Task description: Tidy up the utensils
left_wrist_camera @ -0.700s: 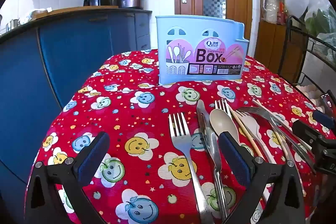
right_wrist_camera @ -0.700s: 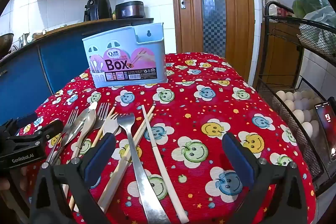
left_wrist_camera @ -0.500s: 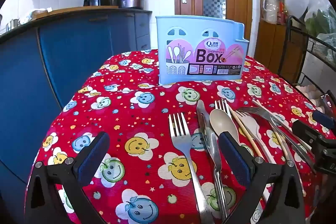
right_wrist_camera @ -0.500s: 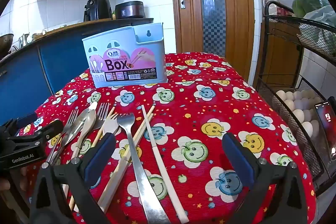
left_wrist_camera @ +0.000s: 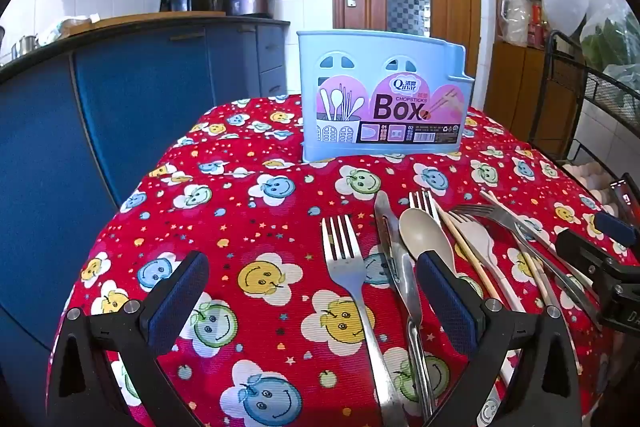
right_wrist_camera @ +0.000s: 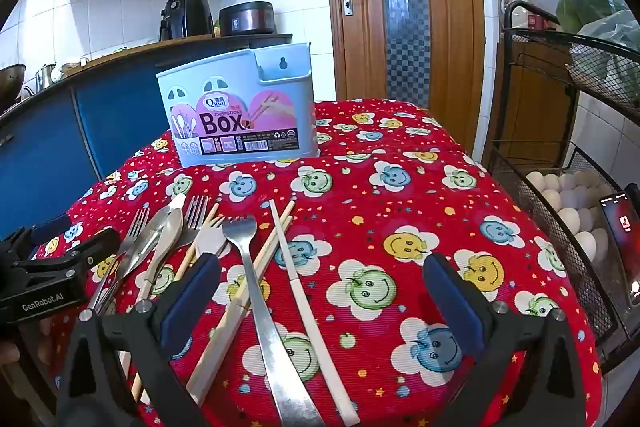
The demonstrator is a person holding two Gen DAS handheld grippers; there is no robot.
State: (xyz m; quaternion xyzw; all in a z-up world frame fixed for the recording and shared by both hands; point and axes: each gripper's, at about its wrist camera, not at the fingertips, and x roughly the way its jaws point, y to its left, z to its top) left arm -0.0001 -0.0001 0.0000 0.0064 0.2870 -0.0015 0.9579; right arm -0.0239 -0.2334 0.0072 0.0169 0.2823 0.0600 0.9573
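A light blue utensil box (left_wrist_camera: 382,95) stands upright at the far side of the red smiley tablecloth; it also shows in the right wrist view (right_wrist_camera: 240,115). Several utensils lie flat near the front: a steel fork (left_wrist_camera: 348,267), a steel knife (left_wrist_camera: 394,255), a beige spoon (left_wrist_camera: 424,237), chopsticks (left_wrist_camera: 466,251). In the right wrist view lie a steel fork (right_wrist_camera: 256,279) and a white chopstick (right_wrist_camera: 298,283). My left gripper (left_wrist_camera: 312,299) is open and empty above the fork. My right gripper (right_wrist_camera: 320,301) is open and empty above the chopsticks.
A blue kitchen counter (left_wrist_camera: 120,99) runs along the left. A black wire rack with eggs (right_wrist_camera: 576,195) and a phone (right_wrist_camera: 620,227) stands close to the table's right edge. A wooden door (right_wrist_camera: 400,3) is behind the table.
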